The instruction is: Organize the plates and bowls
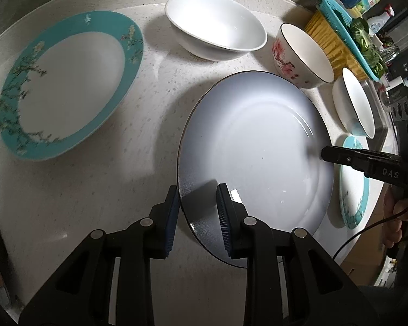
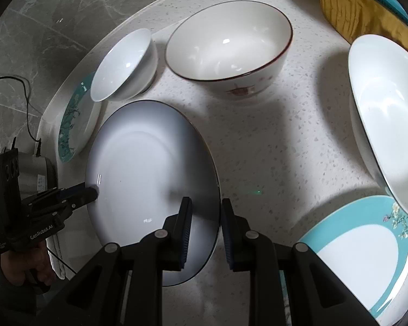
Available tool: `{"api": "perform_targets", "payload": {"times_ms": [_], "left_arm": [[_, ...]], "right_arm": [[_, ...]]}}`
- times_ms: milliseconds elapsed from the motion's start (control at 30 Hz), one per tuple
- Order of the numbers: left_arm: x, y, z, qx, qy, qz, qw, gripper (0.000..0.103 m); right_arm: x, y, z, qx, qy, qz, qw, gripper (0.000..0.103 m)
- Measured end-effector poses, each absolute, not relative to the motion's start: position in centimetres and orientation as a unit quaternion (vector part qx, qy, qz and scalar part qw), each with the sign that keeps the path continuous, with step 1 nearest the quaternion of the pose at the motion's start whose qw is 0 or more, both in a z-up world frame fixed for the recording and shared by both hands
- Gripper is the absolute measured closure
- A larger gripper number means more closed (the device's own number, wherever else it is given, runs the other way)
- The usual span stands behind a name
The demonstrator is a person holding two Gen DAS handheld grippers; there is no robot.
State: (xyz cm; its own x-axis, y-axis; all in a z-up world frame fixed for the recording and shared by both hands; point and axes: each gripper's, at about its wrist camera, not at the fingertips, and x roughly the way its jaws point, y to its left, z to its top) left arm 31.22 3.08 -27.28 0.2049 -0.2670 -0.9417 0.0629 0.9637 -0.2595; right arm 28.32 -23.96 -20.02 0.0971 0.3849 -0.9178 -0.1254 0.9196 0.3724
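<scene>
A large pale grey-blue plate [image 1: 253, 146] with a dark rim is held between both grippers. My left gripper [image 1: 197, 212] straddles its near rim, one finger under and one over, with the jaws closed on it. My right gripper [image 2: 204, 225] straddles the opposite rim [image 2: 217, 190] the same way; it also shows in the left wrist view [image 1: 326, 154]. A large teal-rimmed floral plate [image 1: 68, 87] lies left. A wide white bowl [image 1: 217, 27], a pink-flowered bowl [image 1: 299, 54], a small white bowl [image 1: 353, 103] and a small teal plate [image 1: 353, 190] lie around it.
The dishes sit on a round speckled white table [image 1: 122, 190]. A teal basket [image 1: 348, 32] with greens over a yellow box, plus bottles, stands at the table's far right. The marble floor [image 2: 40, 27] and a cable lie beyond the table edge.
</scene>
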Motion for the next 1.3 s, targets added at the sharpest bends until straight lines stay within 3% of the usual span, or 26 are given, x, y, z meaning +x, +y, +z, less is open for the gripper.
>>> {"api": "perform_targets", "payload": {"times_ms": [567, 1200, 1267, 1300], "left_arm": [[22.8, 6.7, -27.9, -0.105, 0.634, -0.081, 0.762, 0.079], [21.2, 7.4, -29.7, -0.112, 0.614, -0.085, 0.776, 0.077], [21.3, 7.5, -27.9, -0.108, 0.589, -0.088, 0.796, 0.075], [21.5, 7.6, -26.5, -0.109, 0.572, -0.093, 0.808, 0.067]], "right_arm": [[22.3, -19.4, -20.4, 0.080, 0.665, 0.201, 0.715, 0.080], [20.1, -19.0, -22.6, 0.089, 0.642, 0.172, 0.742, 0.076], [19.5, -19.2, -21.6, 0.090, 0.628, 0.160, 0.757, 0.075], [19.0, -19.5, -20.5, 0.097, 0.614, 0.157, 0.768, 0.068]]}}
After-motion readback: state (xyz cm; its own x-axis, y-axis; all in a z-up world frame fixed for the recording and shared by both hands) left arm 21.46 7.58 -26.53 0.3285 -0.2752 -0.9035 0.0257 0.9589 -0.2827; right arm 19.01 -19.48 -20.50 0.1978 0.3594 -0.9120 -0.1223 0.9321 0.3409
